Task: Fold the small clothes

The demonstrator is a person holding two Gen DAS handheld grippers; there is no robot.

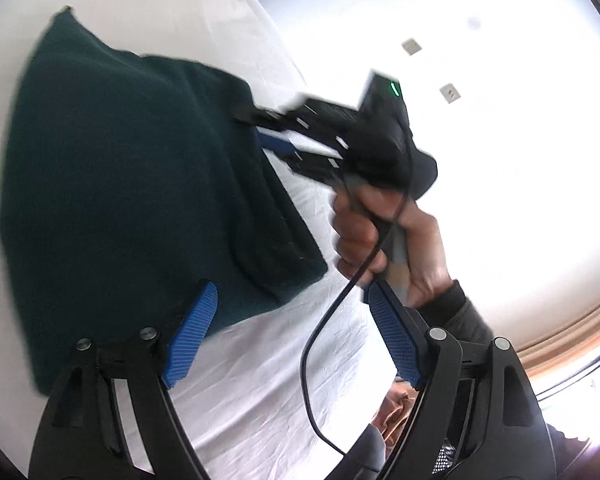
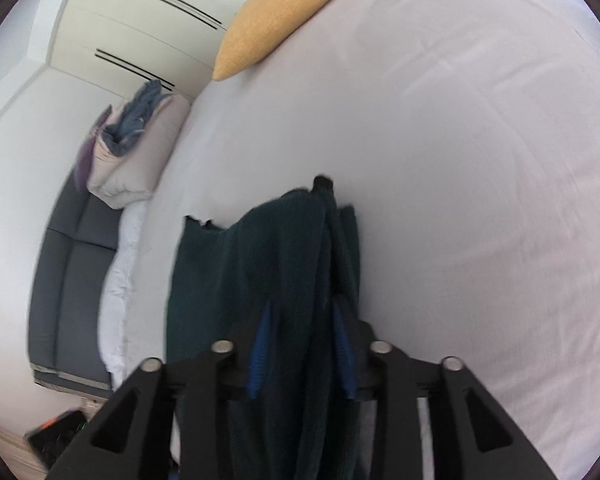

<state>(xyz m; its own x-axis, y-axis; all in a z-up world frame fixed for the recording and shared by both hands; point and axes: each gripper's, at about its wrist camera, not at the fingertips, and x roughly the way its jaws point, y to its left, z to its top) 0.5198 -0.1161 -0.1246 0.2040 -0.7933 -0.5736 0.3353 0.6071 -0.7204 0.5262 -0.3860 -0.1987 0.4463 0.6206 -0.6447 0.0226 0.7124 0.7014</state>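
Observation:
A dark green knit garment [image 1: 116, 176] lies partly folded on the white bed sheet [image 1: 260, 360]. My left gripper [image 1: 292, 304] is open and empty, with its blue pads just off the garment's near edge. My right gripper [image 1: 268, 132] reaches in from the right and grips the garment's right edge. In the right wrist view the right gripper [image 2: 302, 320] is shut on a bunched fold of the green garment [image 2: 260, 264], which hangs between the blue pads and drapes onto the bed.
A yellow pillow [image 2: 276, 12] lies at the far edge of the bed [image 2: 460, 200]. A pile of bedding and clothes [image 2: 132, 148] sits on a dark grey sofa [image 2: 72, 280] beside the bed. White wardrobes stand behind.

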